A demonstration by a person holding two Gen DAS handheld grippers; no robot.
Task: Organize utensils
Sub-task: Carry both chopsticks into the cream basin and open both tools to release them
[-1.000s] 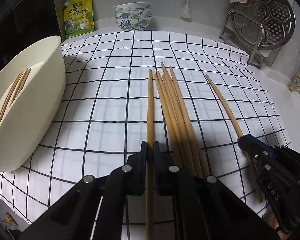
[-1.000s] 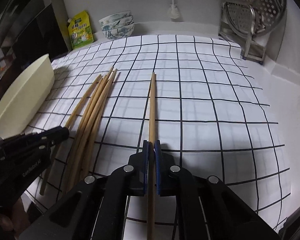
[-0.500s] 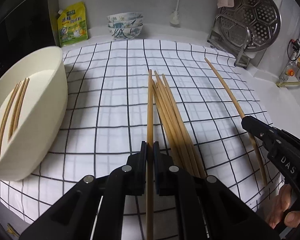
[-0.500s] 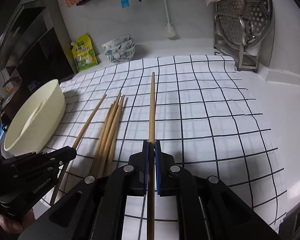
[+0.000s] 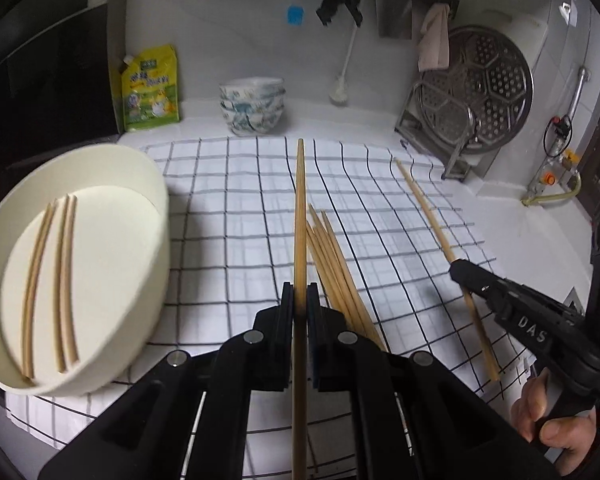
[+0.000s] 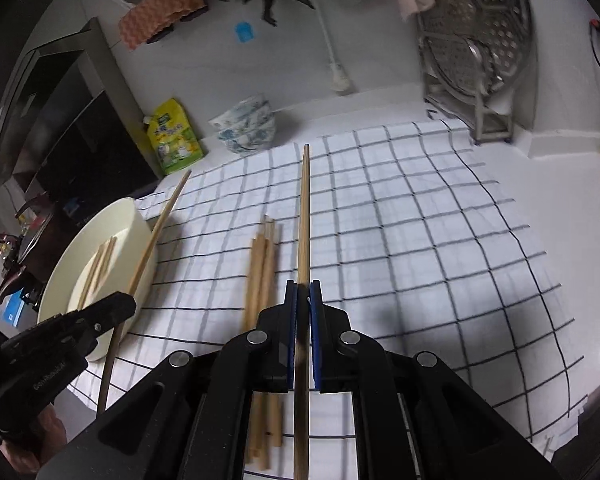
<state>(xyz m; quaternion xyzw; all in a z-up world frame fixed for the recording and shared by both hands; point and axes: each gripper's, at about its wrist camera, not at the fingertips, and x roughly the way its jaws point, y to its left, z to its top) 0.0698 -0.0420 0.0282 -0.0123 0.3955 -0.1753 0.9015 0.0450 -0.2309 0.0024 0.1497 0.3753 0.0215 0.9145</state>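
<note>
My left gripper is shut on a wooden chopstick and holds it above the checked cloth, pointing away. My right gripper is shut on another chopstick, also lifted; it shows in the left wrist view at the right. A bundle of several chopsticks lies on the cloth between the two grippers, also in the right wrist view. A cream oval bowl stands at the left with three chopsticks lying in it. The left gripper shows beside the bowl.
A white cloth with a black grid covers the counter. A stack of patterned bowls and a yellow-green pouch stand at the back. A metal rack with a steamer plate stands at the back right. A dark stove area is left.
Both grippers have risen with their chopsticks, lifting them off the cloth. The left one has moved closer to the bowl, whose inside now shows more fully.
</note>
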